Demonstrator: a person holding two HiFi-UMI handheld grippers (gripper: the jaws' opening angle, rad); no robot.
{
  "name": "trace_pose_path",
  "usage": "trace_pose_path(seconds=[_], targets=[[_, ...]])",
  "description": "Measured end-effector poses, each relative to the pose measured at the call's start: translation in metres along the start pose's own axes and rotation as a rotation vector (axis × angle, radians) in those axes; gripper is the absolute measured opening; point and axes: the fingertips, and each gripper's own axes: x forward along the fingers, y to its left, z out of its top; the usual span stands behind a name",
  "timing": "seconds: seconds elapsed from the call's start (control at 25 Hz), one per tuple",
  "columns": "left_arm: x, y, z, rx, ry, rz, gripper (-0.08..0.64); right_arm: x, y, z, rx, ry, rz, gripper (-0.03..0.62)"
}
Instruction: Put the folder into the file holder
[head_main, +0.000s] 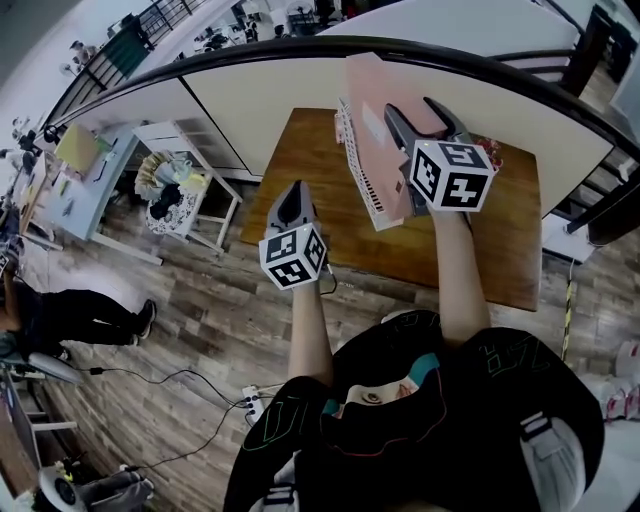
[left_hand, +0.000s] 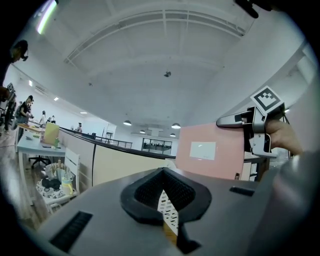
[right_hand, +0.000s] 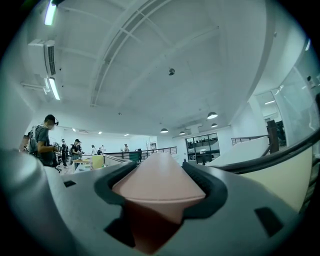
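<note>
A pink folder (head_main: 368, 88) stands upright over the wooden table (head_main: 490, 245), with my right gripper (head_main: 408, 104) shut on its upper edge. In the right gripper view the folder (right_hand: 159, 192) fills the space between the jaws of the right gripper (right_hand: 159, 161). A white perforated file holder (head_main: 356, 168) stands on the table just left of the folder. My left gripper (head_main: 292, 192) hangs over the table's left edge, shut and holding nothing. In the left gripper view, past the left gripper (left_hand: 162, 172), I see the file holder (left_hand: 168, 212), the folder (left_hand: 207, 150) and the right gripper (left_hand: 236, 120).
A curved partition with a dark rail (head_main: 300, 50) runs behind the table. A small white side table (head_main: 190, 195) with clutter stands on the floor to the left. A small red object (head_main: 490, 152) lies at the table's back right. Cables (head_main: 190, 385) trail on the floor.
</note>
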Motion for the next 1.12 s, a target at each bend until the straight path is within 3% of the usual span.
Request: trace_pose_path(seconds=[0.6, 0.8, 1.12], targets=[[0.024, 0.022, -0.010, 0.023, 0.051, 0.039, -0.002, 0.044, 0.007, -0.012, -0.038, -0.009, -0.009, 0.291], [0.025, 0.026, -0.020, 0.026, 0.082, 0.041, -0.002, 0.053, 0.001, -0.044, -0.019, 0.029, -0.034, 0.291], [0.021, 0.034, -0.063, 0.011, 0.190, 0.057, -0.002, 0.058, 0.001, -0.122, -0.072, 0.126, -0.019, 0.295]])
